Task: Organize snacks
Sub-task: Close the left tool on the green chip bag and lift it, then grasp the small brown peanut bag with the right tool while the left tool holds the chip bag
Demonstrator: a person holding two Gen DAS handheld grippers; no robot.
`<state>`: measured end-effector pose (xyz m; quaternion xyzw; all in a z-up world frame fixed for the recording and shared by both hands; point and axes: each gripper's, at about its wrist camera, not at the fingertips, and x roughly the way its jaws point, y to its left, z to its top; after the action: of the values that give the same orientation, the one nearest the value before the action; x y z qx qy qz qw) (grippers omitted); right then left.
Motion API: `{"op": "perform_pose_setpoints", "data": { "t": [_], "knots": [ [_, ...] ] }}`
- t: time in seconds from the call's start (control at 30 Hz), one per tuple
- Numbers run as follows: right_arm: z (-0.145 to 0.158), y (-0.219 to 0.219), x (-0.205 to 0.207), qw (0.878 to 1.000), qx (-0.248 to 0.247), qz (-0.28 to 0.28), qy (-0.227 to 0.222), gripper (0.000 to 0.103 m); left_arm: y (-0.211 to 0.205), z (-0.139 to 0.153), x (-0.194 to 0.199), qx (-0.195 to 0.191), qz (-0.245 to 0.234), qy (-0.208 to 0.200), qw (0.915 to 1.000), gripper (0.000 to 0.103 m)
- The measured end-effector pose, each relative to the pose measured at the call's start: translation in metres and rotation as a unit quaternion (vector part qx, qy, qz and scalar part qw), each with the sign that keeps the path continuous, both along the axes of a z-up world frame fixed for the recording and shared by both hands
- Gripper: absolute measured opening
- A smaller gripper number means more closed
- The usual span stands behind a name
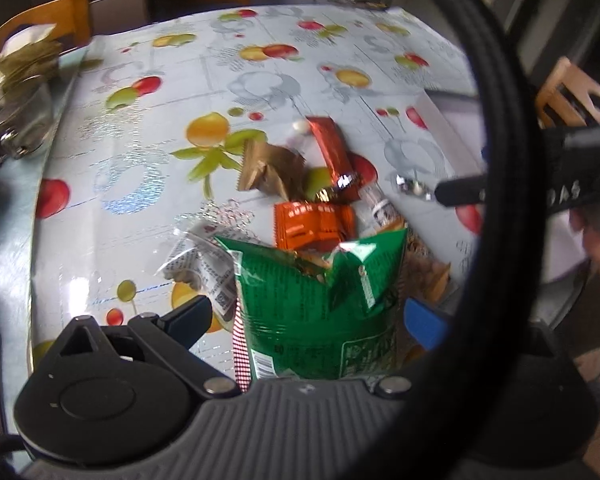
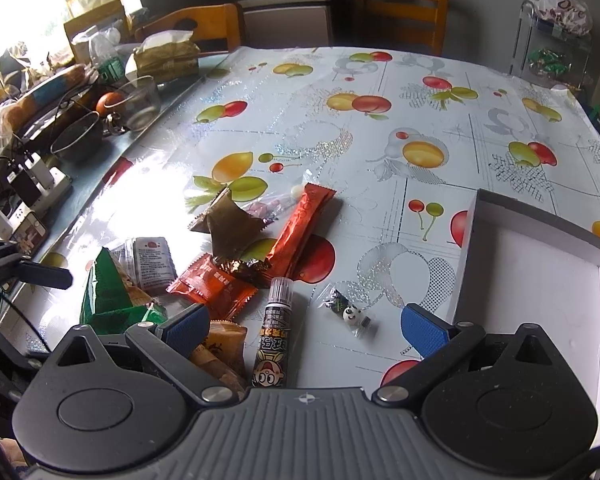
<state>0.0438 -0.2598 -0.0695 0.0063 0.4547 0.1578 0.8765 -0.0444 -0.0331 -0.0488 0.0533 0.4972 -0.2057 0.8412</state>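
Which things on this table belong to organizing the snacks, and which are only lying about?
For the job:
green bag
orange packet
long red bar
brown packet
tube candy
white box

Lying about:
glass bowl
tissue box
power strip

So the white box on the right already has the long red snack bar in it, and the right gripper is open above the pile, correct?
Not quite. The right wrist view shows the white box holding nothing; the long red snack bar lies on the tablecloth among the pile. The right gripper is open, as you said.
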Motion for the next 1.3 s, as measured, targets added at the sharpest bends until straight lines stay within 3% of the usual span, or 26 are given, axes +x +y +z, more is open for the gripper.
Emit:
{"op": "perform_pose_setpoints", "data": {
  "t": [0.47, 0.6, 0.77, 1.0, 1.3],
  "knots": [
    [-0.01, 0.004, -0.001, 0.999, -0.012, 0.027, 0.025, 0.103, -0.011, -0.036, 0.012, 0.008, -0.015, 0.022, 0.9996, 0.103],
    [-0.01, 0.004, -0.001, 0.999, -0.016, 0.028, 0.028, 0.103, -0.009, -0.039, 0.015, -0.009, -0.005, 0.018, 0.9998, 0.103],
    [-0.012, 0.007, -0.001, 0.999, -0.02, 0.038, 0.032, 0.103, -0.002, -0.037, 0.017, -0.035, 0.003, 0.025, 0.9991, 0.093],
    [-0.013, 0.012, -0.002, 0.998, -0.019, 0.045, 0.033, 0.103, -0.001, -0.03, 0.013, -0.037, 0.004, 0.011, 0.9993, 0.081],
    [-0.013, 0.019, -0.003, 0.998, -0.016, 0.059, 0.031, 0.103, 0.001, -0.014, 0.007, -0.03, 0.003, -0.018, 0.9994, 0.079]
  ]
}}
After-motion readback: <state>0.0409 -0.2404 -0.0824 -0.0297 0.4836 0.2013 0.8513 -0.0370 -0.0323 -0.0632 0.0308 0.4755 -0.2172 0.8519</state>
